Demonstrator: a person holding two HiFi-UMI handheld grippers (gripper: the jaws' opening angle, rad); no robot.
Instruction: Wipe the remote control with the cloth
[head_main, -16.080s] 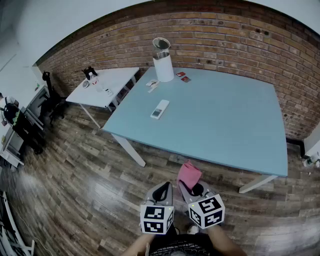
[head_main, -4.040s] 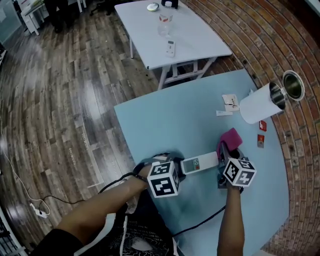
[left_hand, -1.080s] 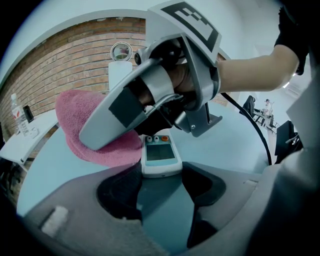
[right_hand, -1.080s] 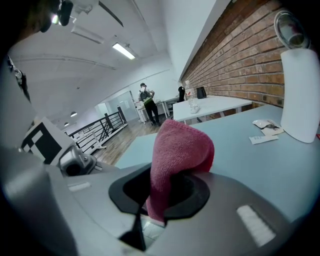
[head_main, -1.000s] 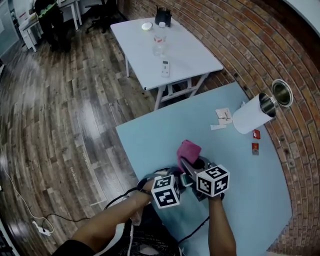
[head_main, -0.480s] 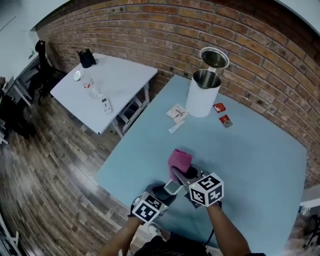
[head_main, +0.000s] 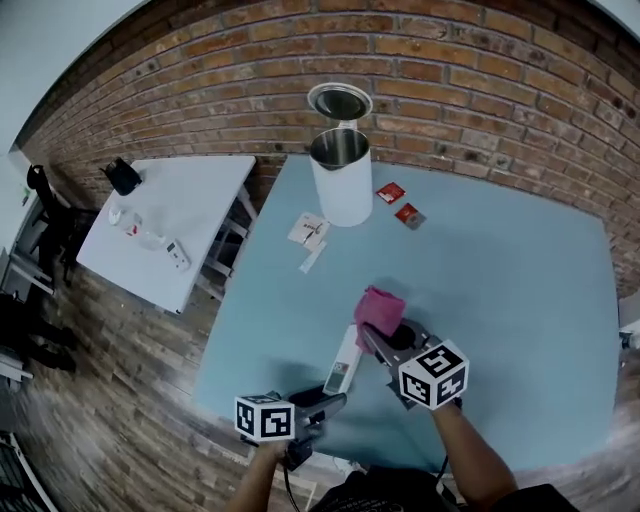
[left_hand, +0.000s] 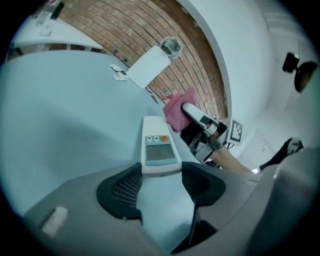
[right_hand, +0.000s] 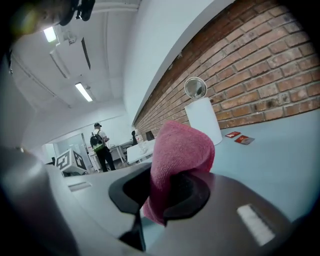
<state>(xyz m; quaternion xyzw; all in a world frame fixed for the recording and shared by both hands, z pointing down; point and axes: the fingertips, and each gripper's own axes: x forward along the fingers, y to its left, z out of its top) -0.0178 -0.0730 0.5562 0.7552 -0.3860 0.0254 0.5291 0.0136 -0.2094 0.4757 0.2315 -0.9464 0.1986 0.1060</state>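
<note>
The blue table (head_main: 500, 280) carries everything. Over the table's near edge, the left gripper (head_main: 322, 402) clamps one end of the white remote control (head_main: 345, 362). Slightly further in over the table, the right gripper (head_main: 382, 342) pinches the pink cloth (head_main: 380, 307).

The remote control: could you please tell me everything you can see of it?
The remote control is a slim white plastic bar with a small grey screen and three little buttons beyond it, one orange. The left gripper clamps its screen end between its fingers, face up, and it points away over the blue table towards the pink cloth in the right gripper. Whether cloth or table touches it is unclear.
</note>
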